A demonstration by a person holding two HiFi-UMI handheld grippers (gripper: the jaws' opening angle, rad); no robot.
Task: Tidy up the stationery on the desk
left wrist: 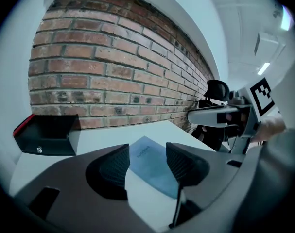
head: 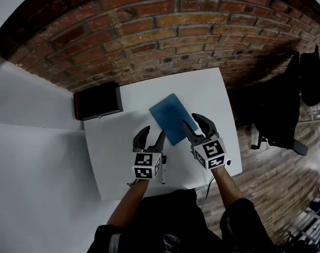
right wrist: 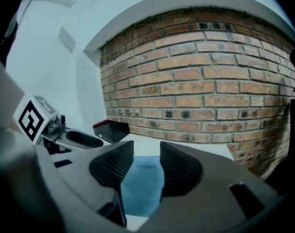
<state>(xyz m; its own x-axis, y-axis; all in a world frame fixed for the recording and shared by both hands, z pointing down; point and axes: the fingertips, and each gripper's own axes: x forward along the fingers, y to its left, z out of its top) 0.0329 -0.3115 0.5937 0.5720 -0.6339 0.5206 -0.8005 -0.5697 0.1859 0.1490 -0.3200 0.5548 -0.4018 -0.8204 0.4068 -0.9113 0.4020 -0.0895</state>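
Observation:
A blue notebook (head: 169, 116) lies flat near the middle of the white desk (head: 212, 94), angled a little. My left gripper (head: 153, 133) hovers open just short of the notebook's near left corner. My right gripper (head: 191, 121) is open over the near right edge. Neither holds anything. In the left gripper view the notebook (left wrist: 152, 166) shows on the desk between and beyond my left gripper's (left wrist: 147, 161) pads. In the right gripper view the notebook (right wrist: 142, 183) lies straight ahead, below my right gripper (right wrist: 146, 161). A dark pen (head: 163, 174) lies on the desk by the left gripper's marker cube.
A black box with a red edge (head: 98, 100) stands at the desk's far left corner, also seen as the black box (left wrist: 45, 135) and the black box (right wrist: 111, 130). A brick wall (head: 165, 30) runs behind the desk. A black office chair (head: 291, 104) stands on the wooden floor to the right.

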